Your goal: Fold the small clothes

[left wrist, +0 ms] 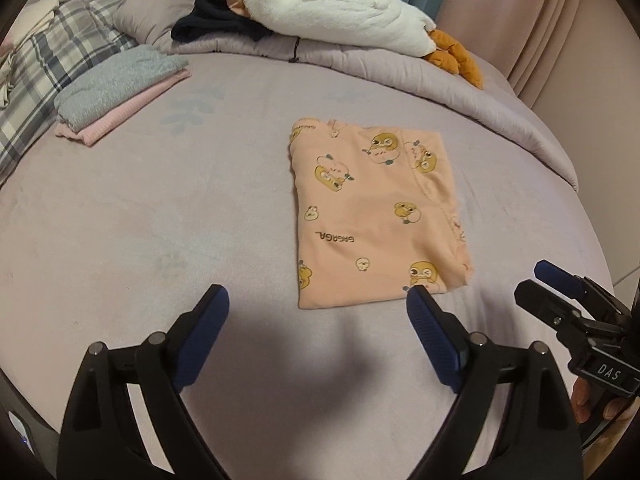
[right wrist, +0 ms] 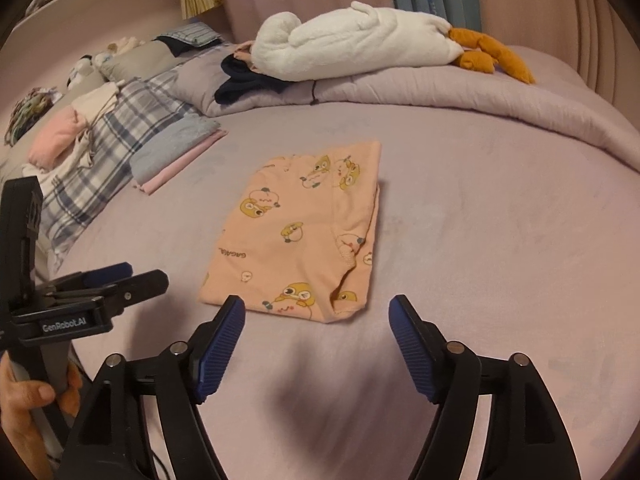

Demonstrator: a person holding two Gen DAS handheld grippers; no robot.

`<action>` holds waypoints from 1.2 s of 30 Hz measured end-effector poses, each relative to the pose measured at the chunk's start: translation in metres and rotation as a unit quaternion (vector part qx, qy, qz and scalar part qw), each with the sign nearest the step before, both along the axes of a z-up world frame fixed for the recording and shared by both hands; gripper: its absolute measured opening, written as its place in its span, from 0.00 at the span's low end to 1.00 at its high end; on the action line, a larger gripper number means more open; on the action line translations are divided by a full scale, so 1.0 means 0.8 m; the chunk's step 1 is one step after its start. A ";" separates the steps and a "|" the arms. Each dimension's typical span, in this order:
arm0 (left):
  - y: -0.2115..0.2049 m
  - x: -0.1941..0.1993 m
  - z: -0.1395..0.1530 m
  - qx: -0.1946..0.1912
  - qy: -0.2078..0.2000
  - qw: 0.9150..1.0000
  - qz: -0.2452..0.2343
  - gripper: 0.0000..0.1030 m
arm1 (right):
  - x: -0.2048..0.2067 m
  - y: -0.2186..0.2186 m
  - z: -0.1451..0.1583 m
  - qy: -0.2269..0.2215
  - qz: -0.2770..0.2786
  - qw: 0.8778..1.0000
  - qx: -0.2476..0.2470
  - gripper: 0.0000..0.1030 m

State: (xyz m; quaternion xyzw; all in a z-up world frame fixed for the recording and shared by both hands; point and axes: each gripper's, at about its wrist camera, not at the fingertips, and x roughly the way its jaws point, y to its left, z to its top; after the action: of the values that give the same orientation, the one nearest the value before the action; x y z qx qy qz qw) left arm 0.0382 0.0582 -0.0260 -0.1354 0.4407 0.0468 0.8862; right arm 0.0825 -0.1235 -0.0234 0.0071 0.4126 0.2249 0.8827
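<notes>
The peach garment (left wrist: 376,216) lies folded into a neat rectangle on the bed (left wrist: 160,240), just ahead of me. My left gripper (left wrist: 318,304) has its jaws spread wide and empty, one fingertip at the near hem; my right gripper (right wrist: 316,312) hangs likewise spread, holding nothing. If I pinch only the top layer, the fold may slide apart on this soft sheet. Open room lies on both sides; the folded stack (left wrist: 120,88) sits well apart to the left, and the quilt (left wrist: 460,80) rises beyond
</notes>
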 end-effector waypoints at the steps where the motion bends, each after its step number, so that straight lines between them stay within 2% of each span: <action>1: -0.001 -0.001 0.002 -0.001 -0.001 1.000 0.000 0.95 | -0.002 0.000 0.001 -0.001 0.000 1.000 0.000 0.73; 2: -0.002 -0.003 0.004 -0.003 -0.003 1.000 0.000 0.98 | -0.004 0.000 0.002 -0.002 0.000 1.000 0.000 0.74; 6: -0.008 -0.009 0.011 -0.002 -0.007 1.000 -0.002 0.99 | -0.010 0.002 0.006 -0.008 0.000 1.000 -0.003 0.77; 13: -0.013 -0.017 0.023 0.023 -0.007 1.000 0.013 0.99 | -0.021 0.004 0.014 -0.014 0.002 1.000 -0.002 0.81; 15: -0.015 -0.019 0.024 0.021 -0.007 1.000 0.012 0.99 | -0.024 0.005 0.017 -0.017 0.004 1.000 -0.003 0.88; 18: -0.014 -0.024 0.027 -0.002 -0.015 1.000 0.007 0.99 | -0.027 0.006 0.020 -0.022 0.005 1.000 -0.002 0.93; 27: -0.012 -0.032 0.038 -0.032 -0.024 0.999 0.012 0.99 | -0.031 0.009 0.025 -0.027 0.002 1.000 -0.007 0.94; 36: -0.015 -0.033 0.038 0.008 -0.005 0.999 0.033 0.99 | -0.034 0.009 0.030 -0.030 0.006 1.000 -0.002 0.94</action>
State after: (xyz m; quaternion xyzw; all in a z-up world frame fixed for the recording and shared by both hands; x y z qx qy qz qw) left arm 0.0121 0.0459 0.0043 -0.1434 0.4309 0.0787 0.8875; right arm 0.0552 -0.1161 0.0005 -0.0041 0.3863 0.2294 0.8934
